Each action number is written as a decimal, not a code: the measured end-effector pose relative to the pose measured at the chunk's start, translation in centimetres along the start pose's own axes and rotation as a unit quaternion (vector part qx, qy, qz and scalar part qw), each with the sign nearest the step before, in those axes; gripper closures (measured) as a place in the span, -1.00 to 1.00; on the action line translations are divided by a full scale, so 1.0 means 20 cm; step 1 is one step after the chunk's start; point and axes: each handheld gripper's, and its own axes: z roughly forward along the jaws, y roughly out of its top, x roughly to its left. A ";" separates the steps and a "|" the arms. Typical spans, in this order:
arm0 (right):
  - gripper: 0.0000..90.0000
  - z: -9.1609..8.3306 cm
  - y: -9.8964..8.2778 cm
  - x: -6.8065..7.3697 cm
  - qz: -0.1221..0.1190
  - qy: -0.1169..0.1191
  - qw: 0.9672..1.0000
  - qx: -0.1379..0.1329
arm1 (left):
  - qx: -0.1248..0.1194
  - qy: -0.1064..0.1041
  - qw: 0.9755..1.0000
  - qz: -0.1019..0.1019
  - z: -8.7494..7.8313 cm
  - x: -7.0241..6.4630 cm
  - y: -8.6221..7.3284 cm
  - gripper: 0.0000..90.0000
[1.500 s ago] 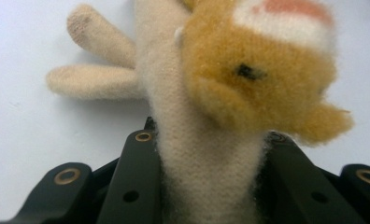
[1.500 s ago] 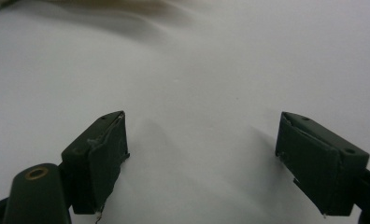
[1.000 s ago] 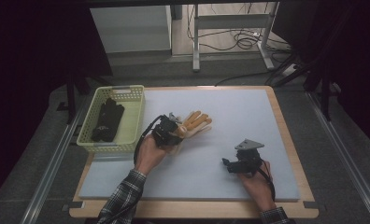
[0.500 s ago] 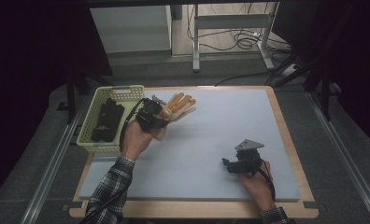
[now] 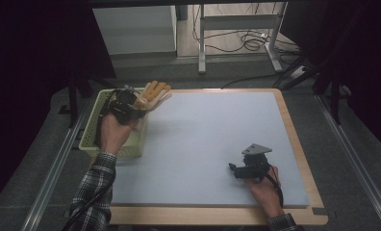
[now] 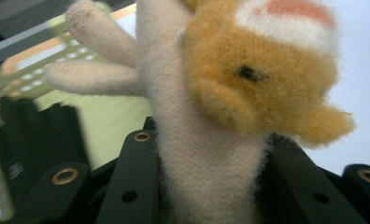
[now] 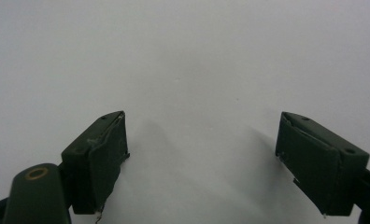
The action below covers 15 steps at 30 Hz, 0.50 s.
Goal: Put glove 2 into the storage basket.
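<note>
Lifted glove [image 5: 152, 94] now overhangs basket's [image 5: 95, 144] rim.

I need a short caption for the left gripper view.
Left gripper shut on a fuzzy orange-and-cream glove above the green basket.

plush glove [image 6: 230, 84]: tan-orange and cream, with a pink-and-white patch
basket [image 5: 90, 144]: pale yellow-green lattice, at the counter's left edge
gloves in basket [image 6: 19, 144]: black
counter [image 5: 217, 125]: pale grey-blue mat, light wood rim
sleeve [image 5: 92, 192]: dark-and-white plaid
</note>
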 end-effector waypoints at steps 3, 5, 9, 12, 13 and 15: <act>-0.63 0.00 0.00 0.00 0.000 0.000 1.000 0.000 | 0.000 0.012 1.000 -0.018 -0.01 0.07 -0.03 0.55; -0.63 0.00 0.00 0.00 0.000 0.000 1.000 0.000 | 0.001 0.021 0.999 -0.030 -0.01 0.12 -0.05 0.55; -0.63 0.00 0.00 0.00 0.000 0.000 1.000 0.000 | 0.008 0.032 0.998 -0.055 0.02 0.20 -0.10 0.55; -0.63 0.00 0.00 0.00 0.000 0.000 1.000 0.000 | 0.015 0.039 0.997 -0.068 0.05 0.26 -0.14 0.55; -0.63 0.00 0.00 0.00 0.000 0.000 1.000 0.000 | 0.018 0.041 0.996 -0.071 0.07 0.27 -0.15 0.55; -0.63 0.00 0.00 0.00 -0.001 -0.001 1.000 0.000 | 0.025 0.045 0.996 -0.076 0.10 0.29 -0.17 0.54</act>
